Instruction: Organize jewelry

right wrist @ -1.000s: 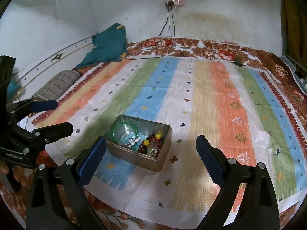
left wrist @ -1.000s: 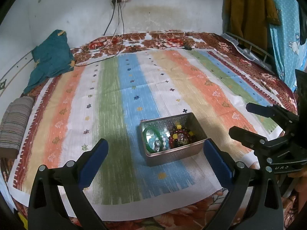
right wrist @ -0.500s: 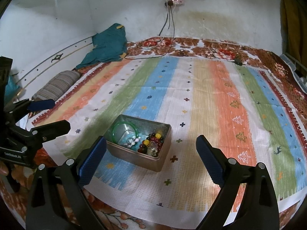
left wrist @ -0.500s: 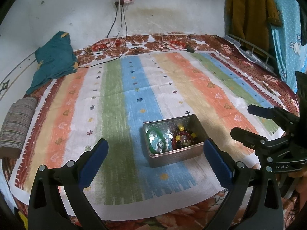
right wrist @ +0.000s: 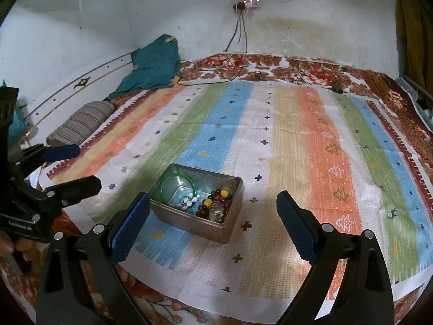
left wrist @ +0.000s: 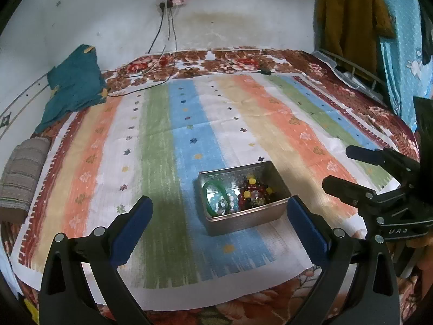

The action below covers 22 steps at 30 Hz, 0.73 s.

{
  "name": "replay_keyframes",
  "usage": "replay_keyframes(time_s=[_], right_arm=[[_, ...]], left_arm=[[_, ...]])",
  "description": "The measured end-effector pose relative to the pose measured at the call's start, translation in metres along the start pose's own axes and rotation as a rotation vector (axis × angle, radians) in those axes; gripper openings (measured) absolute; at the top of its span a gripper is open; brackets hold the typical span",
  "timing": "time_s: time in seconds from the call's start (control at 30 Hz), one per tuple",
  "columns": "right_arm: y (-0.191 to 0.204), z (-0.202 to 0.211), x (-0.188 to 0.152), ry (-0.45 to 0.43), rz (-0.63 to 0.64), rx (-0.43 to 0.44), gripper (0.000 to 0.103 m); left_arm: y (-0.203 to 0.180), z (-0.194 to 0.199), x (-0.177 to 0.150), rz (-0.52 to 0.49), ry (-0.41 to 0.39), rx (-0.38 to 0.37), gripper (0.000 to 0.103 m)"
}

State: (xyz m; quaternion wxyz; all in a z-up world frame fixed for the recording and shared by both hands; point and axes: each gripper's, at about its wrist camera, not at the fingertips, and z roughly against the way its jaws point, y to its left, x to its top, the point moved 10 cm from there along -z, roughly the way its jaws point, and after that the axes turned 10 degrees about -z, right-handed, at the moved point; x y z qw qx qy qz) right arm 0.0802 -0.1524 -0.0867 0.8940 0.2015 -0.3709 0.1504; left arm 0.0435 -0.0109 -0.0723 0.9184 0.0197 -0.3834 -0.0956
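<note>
All the jewelry in sight — a green bangle (left wrist: 212, 196), pale and dark-red bead bracelets (left wrist: 254, 193) — lies inside the metal tin (left wrist: 245, 218), nothing beside it, both grippers (left wrist: 219, 226) (right wrist: 212, 223) empty with jaws apart above it.

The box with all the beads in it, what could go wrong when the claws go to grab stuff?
The bead bracelets lie tangled beside the green bangle in the metal box, so a claw might lift several at once. The box sits loose on the soft striped cloth and could slide or tip. Both the left claw and right claw are open and empty.
</note>
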Motion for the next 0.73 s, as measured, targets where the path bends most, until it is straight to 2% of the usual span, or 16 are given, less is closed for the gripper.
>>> replay_keyframes(time_s=[0.73], right_arm=[[0.0, -0.002, -0.001, 0.009, -0.001, -0.006, 0.095]], left_arm=[[-0.012, -0.002, -0.002, -0.018, 0.008, -0.026, 0.097]])
